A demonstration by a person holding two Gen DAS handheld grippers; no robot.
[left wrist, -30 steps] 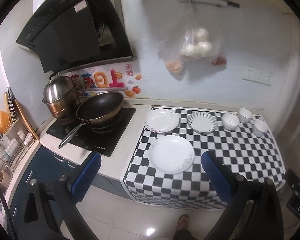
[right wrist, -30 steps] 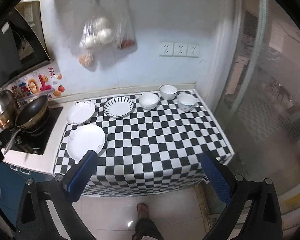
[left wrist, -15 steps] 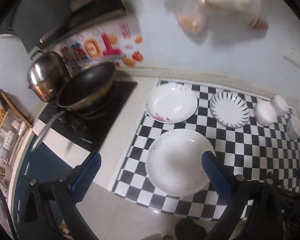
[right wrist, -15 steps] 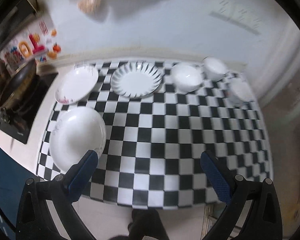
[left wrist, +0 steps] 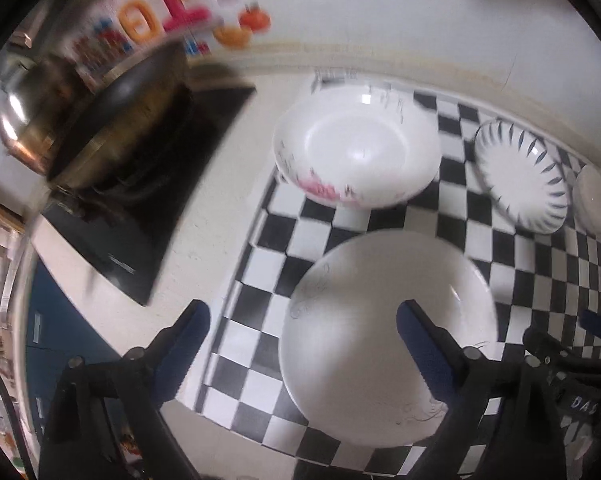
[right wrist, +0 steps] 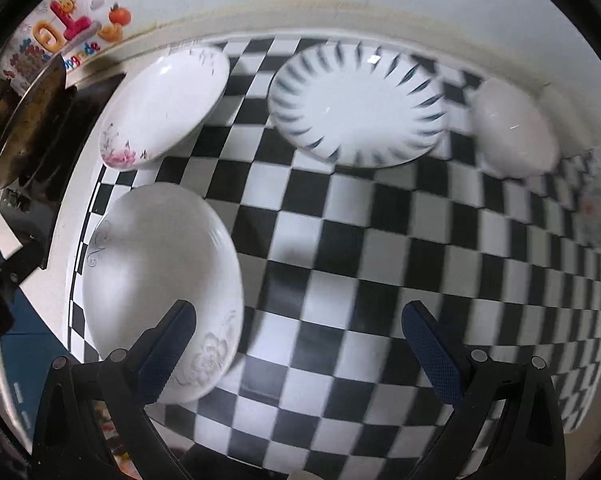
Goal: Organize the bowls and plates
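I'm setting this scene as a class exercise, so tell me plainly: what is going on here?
A person holds a two-finger tool in each hand above a counter covered by a checkered cloth. The left tool, its jaws closing, and the open right tool hang over the large white plate at the cloth's near left corner; neither holds anything. Behind it lie a flowered plate, a striped plate and a white bowl, all apart and unstacked. A pan sits on the stove at left.

white plate (left wrist: 380, 320), black-and-white checkered cloth (right wrist: 380, 280), blue fingers (right wrist: 168, 356)
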